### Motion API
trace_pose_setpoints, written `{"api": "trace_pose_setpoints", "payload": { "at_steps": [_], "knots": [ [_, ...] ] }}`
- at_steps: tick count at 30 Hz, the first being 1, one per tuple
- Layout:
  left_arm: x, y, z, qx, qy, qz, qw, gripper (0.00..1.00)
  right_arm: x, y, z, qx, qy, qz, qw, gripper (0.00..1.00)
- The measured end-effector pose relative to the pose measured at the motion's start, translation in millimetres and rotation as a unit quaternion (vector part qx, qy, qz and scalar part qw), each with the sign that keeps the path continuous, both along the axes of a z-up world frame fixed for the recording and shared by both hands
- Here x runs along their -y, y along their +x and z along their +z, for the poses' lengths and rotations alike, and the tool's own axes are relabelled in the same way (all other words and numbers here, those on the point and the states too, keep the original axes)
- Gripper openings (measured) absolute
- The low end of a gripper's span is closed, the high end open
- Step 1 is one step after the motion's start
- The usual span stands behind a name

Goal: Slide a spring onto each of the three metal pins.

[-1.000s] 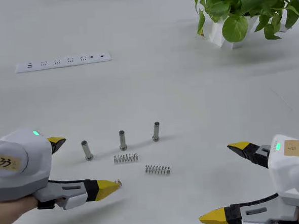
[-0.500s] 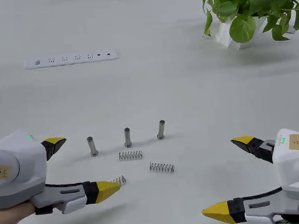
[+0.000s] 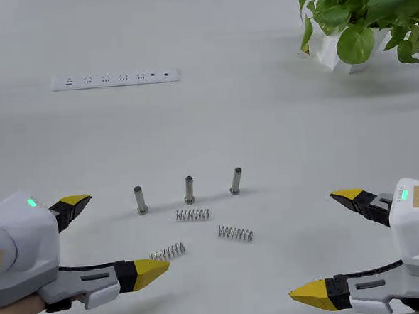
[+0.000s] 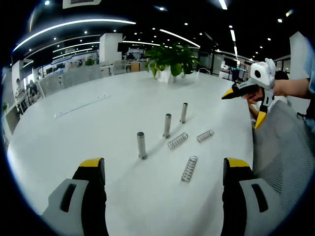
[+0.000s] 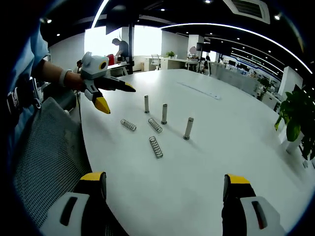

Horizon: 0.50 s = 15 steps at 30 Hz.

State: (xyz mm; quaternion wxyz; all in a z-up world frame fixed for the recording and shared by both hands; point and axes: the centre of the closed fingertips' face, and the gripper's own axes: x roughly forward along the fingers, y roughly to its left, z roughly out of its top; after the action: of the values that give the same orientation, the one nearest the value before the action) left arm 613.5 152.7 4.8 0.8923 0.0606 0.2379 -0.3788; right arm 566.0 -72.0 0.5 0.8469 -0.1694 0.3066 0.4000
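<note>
- Left gripper (image 3: 125, 232), lower left of the head view: jaws spread wide, holding nothing.
- Nearest spring (image 3: 167, 252): it lies flat on the table (image 3: 264, 125), just off the tip of that gripper's lower jaw, with its long axis slanting up to the right. In the left gripper view it sits ahead between the jaws, closer to the right-hand one, and points almost straight away. The left gripper is much the nearer, so I judge this the likely pickup. As they stand, the jaws would close across the coils.
- Left pin (image 3: 139, 200): upright and bare, above and slightly left of that spring.
- Middle spring (image 3: 192, 214): lying level, just below the middle pin (image 3: 189, 189), which is upright and bare.
- Right spring (image 3: 235, 233): flat, below the right pin (image 3: 236, 181), which is also upright and bare.
- Right gripper (image 3: 313, 244), lower right: jaws spread and empty, well apart from the springs.
</note>
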Motion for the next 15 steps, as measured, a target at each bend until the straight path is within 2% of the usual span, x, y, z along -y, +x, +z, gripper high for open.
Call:
{"api": "trace_pose_setpoints", "payload": {
  "at_steps": [5,15],
  "knots": [
    [-1.5,-4.6,0.2,0.006,-0.002,-0.002,1.0,0.99,-2.0,1.1,1.7,0.0,-0.002,0.005,1.0,0.99],
    [5.8,-16.7,-2.8,-0.001,-0.005,-0.029,0.9996,0.92,-1.3,3.2,5.1,0.002,-0.011,0.013,0.9999,0.99]
  ]
}}
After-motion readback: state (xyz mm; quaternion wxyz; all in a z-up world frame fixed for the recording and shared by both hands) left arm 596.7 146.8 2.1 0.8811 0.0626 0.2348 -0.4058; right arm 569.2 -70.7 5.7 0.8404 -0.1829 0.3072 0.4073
